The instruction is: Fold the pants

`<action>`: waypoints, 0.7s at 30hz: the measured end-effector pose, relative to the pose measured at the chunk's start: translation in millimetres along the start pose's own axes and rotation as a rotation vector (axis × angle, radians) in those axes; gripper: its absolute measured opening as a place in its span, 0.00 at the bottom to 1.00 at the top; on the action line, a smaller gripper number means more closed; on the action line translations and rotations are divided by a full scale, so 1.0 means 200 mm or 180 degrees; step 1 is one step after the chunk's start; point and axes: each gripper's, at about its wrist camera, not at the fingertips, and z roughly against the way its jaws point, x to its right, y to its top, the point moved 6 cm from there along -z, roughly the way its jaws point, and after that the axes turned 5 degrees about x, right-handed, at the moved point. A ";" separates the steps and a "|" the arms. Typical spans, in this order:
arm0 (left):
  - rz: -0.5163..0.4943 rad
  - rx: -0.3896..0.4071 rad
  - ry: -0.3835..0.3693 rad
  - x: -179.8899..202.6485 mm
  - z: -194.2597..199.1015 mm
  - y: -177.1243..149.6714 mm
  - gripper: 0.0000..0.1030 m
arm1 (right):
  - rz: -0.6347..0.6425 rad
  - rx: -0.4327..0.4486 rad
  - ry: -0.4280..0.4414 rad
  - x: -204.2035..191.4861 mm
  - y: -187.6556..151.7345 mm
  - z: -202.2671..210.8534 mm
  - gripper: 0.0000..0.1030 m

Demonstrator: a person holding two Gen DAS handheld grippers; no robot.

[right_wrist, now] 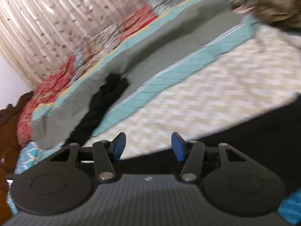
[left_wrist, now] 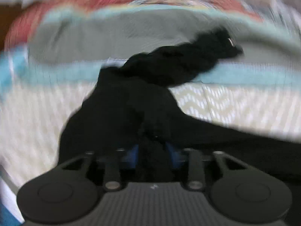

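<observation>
The black pants (left_wrist: 131, 101) lie bunched on the bed. In the left wrist view one twisted leg runs up and right to its far end (left_wrist: 220, 43). My left gripper (left_wrist: 153, 155) is shut on a thick fold of the black cloth, which hides most of its blue pads. In the right wrist view the pants (right_wrist: 254, 131) stretch along the lower right, under and behind my right gripper (right_wrist: 148, 146), which is open and empty with blue pads (right_wrist: 177, 146) apart. The far leg (right_wrist: 105, 98) shows there too. Both views are blurred by motion.
The bed has a cream zigzag sheet (right_wrist: 207, 98), a grey blanket with teal border (right_wrist: 169, 43) and a red patterned quilt (right_wrist: 56, 82). A dark wooden bed frame (right_wrist: 7, 124) is at left, curtains (right_wrist: 47, 18) behind. A brownish cloth heap (right_wrist: 276, 1) lies at top right.
</observation>
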 end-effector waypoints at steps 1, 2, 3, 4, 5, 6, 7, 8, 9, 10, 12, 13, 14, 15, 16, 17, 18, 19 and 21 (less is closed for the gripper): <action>0.0273 0.0057 -0.0090 -0.10 0.06 0.02 0.16 | 0.0029 -0.0053 0.0057 -0.04 0.05 -0.07 0.55; 0.0502 0.0138 -0.0124 -0.19 0.12 0.05 0.16 | 0.0071 -0.0077 0.0083 -0.09 0.08 -0.13 0.55; 0.0855 0.0274 -0.0223 -0.34 0.22 0.06 0.16 | 0.0140 -0.0097 0.0105 -0.15 0.13 -0.21 0.55; 0.1220 0.0413 -0.0341 -0.50 0.32 0.07 0.15 | 0.0196 -0.0104 0.0122 -0.20 0.16 -0.28 0.55; 0.1519 0.0525 -0.0386 -0.64 0.40 0.06 0.15 | 0.0242 -0.0103 0.0152 -0.25 0.19 -0.34 0.55; 0.1810 0.0647 -0.0347 -0.81 0.49 0.04 0.15 | 0.0284 -0.0104 0.0177 -0.29 0.23 -0.43 0.55; 0.2020 0.0753 -0.0240 -0.98 0.57 0.01 0.15 | 0.0324 -0.0104 0.0188 -0.33 0.25 -0.51 0.55; 0.2181 0.0824 -0.0096 -1.14 0.65 -0.03 0.15 | 0.0355 -0.0111 0.0199 -0.37 0.29 -0.61 0.55; 0.2295 0.0836 -0.0009 -1.25 0.70 -0.07 0.15 | 0.0356 -0.0131 0.0224 -0.39 0.30 -0.70 0.55; 0.2374 0.0818 0.0015 -1.33 0.74 -0.10 0.15 | 0.0321 -0.0170 0.0258 -0.44 0.33 -0.82 0.55; 0.2370 0.0787 0.0028 -1.40 0.77 -0.13 0.15 | 0.0180 -0.0260 0.0281 -0.47 0.33 -0.99 0.55; 0.2313 0.0764 0.0058 -1.40 0.77 -0.14 0.15 | 0.0101 -0.0283 0.0287 -0.48 0.33 -1.06 0.55; 0.2268 0.0734 0.0072 -1.39 0.76 -0.15 0.15 | 0.0062 -0.0298 0.0287 -0.51 0.33 -1.13 0.55; 0.2234 0.0702 0.0074 -1.37 0.75 -0.16 0.15 | 0.0053 -0.0309 0.0258 -0.55 0.33 -1.23 0.55; 0.2209 0.0682 0.0071 -1.35 0.74 -0.17 0.15 | 0.0049 -0.0327 0.0217 -0.58 0.33 -1.30 0.57; 0.2191 0.0683 0.0068 -1.33 0.73 -0.17 0.15 | 0.0031 -0.0355 0.0190 -0.59 0.33 -1.34 0.59; 0.2178 0.0695 0.0064 -1.33 0.72 -0.17 0.15 | -0.0023 -0.0373 0.0150 -0.61 0.32 -1.41 0.60; 0.2170 0.0709 0.0068 -1.30 0.72 -0.18 0.15 | -0.0076 -0.0389 0.0120 -0.63 0.31 -1.47 0.60; 0.2203 0.0724 0.0054 -1.31 0.73 -0.21 0.15 | 0.0002 -0.0415 0.0001 -0.67 0.28 -1.56 0.60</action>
